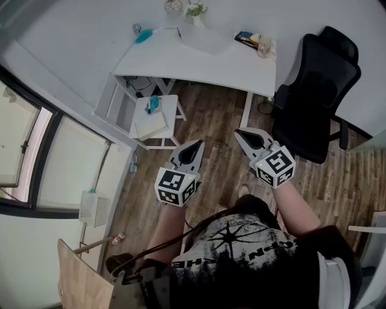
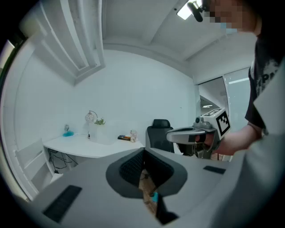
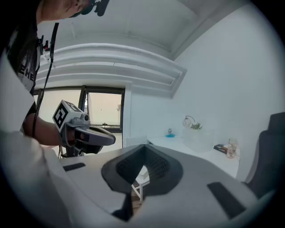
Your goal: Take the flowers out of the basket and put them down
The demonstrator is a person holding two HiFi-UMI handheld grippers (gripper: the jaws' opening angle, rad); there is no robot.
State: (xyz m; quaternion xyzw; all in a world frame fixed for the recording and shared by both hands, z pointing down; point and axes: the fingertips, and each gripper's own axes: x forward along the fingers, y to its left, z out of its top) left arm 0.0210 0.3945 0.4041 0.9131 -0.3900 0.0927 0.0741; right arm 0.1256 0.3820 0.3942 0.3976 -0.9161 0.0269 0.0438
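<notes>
A small sprig of green flowers (image 1: 195, 9) stands at the back of the white desk (image 1: 241, 66), far ahead of me, next to a pale see-through basket (image 1: 207, 38). I hold both grippers over the wooden floor, well short of the desk. My left gripper (image 1: 196, 146) is shut with nothing in it. My right gripper (image 1: 241, 134) is also shut and holds nothing. From the left gripper view, the flowers (image 2: 99, 121) are small and distant beyond its closed jaws. In the right gripper view the flowers (image 3: 196, 126) and basket (image 3: 199, 138) sit on the desk at the right.
A black office chair (image 1: 315, 90) stands right of the desk. A small white side table (image 1: 155, 118) with a teal item is at the desk's left front. On the desk are a blue object (image 1: 143, 36), books (image 1: 246, 37) and a glass (image 1: 263, 47). Windows line the left wall.
</notes>
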